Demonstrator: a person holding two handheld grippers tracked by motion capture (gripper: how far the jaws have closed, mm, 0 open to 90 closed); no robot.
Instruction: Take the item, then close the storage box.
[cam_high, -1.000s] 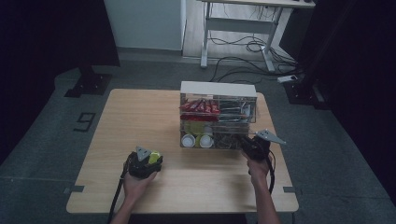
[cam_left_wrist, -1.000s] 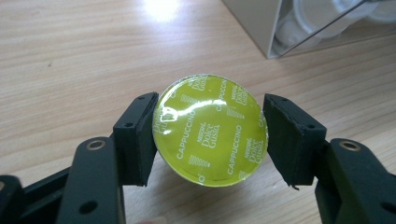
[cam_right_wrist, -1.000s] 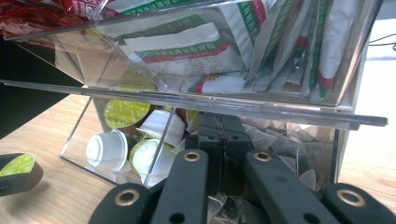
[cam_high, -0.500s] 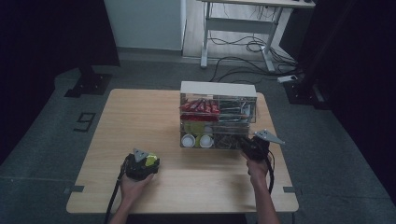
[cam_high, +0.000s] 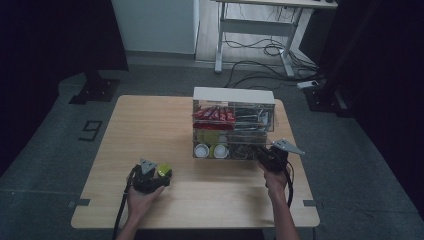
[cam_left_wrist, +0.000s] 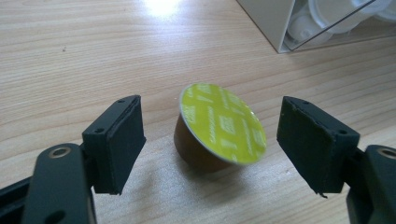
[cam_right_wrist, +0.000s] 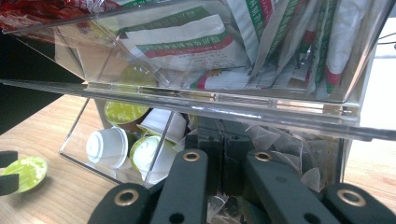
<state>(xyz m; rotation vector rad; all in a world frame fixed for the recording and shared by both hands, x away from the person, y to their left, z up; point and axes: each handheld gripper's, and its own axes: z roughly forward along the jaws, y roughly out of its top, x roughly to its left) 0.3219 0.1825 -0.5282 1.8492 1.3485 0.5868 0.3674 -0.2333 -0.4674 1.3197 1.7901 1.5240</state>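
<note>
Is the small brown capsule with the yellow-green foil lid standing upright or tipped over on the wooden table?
Tipped over: the small brown capsule lies on its side on the wooden table, foil lid facing the camera, between the left gripper jaws, which have just opened.

Left gripper (cam_left_wrist: 210, 154), as I see it through its own camera: two matte black jaw arms, each ending in a thick rectangular black pad (cam_left_wrist: 119, 142) with a slightly ragged lower edge. Small screw holes mark the pad mounts; behind each pad, a round metal-rimmed pivot hole sits in the arm.

Right gripper (cam_right_wrist: 224, 154), own camera: four black links, each with a brass-coloured ringed rivet behind the fingers.

High view: both gripper bodies are black and each carries a grey three-cornered plate (cam_high: 287, 146) on top. A black cable (cam_high: 121, 212) trails from each. My forearms are bare, no sleeves visible.
</note>
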